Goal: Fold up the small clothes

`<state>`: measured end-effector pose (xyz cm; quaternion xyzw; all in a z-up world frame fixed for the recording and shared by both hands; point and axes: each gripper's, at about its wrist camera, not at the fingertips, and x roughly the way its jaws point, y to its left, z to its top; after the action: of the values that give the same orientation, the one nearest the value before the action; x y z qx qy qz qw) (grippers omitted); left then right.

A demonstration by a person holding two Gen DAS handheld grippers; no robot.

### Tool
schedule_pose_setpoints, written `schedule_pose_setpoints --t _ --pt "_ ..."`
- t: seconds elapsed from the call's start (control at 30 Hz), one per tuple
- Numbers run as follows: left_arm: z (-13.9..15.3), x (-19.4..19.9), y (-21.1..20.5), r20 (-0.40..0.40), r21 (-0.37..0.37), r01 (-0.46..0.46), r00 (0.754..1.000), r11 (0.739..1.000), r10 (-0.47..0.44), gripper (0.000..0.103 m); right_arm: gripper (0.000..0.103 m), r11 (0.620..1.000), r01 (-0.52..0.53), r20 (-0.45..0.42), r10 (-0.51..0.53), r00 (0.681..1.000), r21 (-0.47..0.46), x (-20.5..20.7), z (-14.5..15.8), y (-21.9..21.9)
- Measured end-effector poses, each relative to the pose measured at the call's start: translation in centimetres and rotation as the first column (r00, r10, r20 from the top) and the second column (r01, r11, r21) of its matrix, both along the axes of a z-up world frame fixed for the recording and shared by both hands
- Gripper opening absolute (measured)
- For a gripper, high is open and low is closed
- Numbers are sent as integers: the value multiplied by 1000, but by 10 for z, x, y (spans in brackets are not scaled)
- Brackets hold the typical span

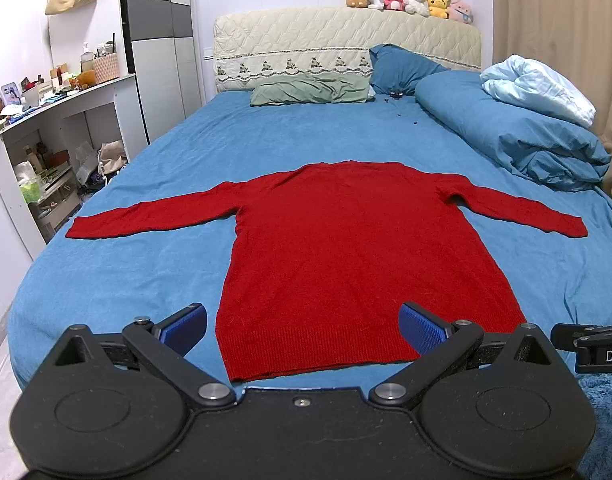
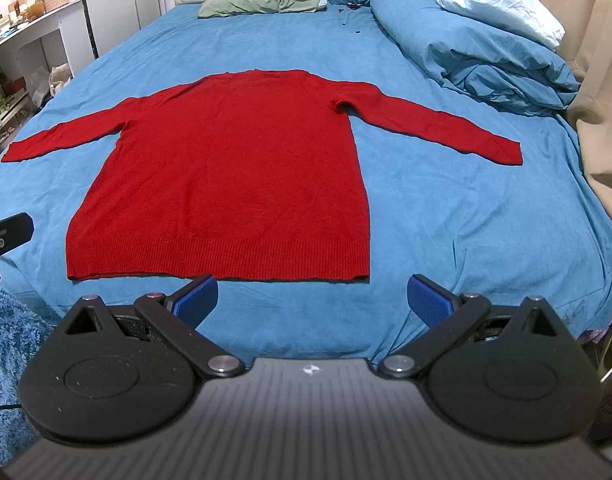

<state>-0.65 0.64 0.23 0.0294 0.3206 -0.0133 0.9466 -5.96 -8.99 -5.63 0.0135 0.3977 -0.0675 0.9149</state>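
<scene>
Red sweater (image 1: 346, 248) spread flat on the blue bed (image 1: 145, 264), hem at the near edge, sleeves out sideways, left gripper (image 1: 301, 330) and right gripper (image 2: 312, 300) both spread wide, empty, above the hem

The left gripper (image 1: 301, 330) is level and points forward, its jaws spread wide with nothing between the 2 blue pads (image 1: 185, 326). The right gripper (image 2: 313, 300) sits in the same pose, jaws equally wide and empty, blue pads (image 2: 428, 300) facing inward. The 2 grippers sit side by side, each one's black edge showing at the margin of the other's view
</scene>
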Motion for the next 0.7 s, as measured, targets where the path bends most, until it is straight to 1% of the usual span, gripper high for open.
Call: schedule_pose_setpoints --t 0.4,0.6,0.7 --pt "1 0 1 0 -5 2 1000 1000 -2 103 103 1000 -5 -1 5 1000 -4 1 1 3" --pt "3 3 3 -5 15 10 1000 1000 -10 103 103 1000 -1 9 1 1000 7 1 2 1" --pt "15 12 1 30 10 33 999 999 -33 103 103 1000 20 29 -20 999 14 5 10 -9"
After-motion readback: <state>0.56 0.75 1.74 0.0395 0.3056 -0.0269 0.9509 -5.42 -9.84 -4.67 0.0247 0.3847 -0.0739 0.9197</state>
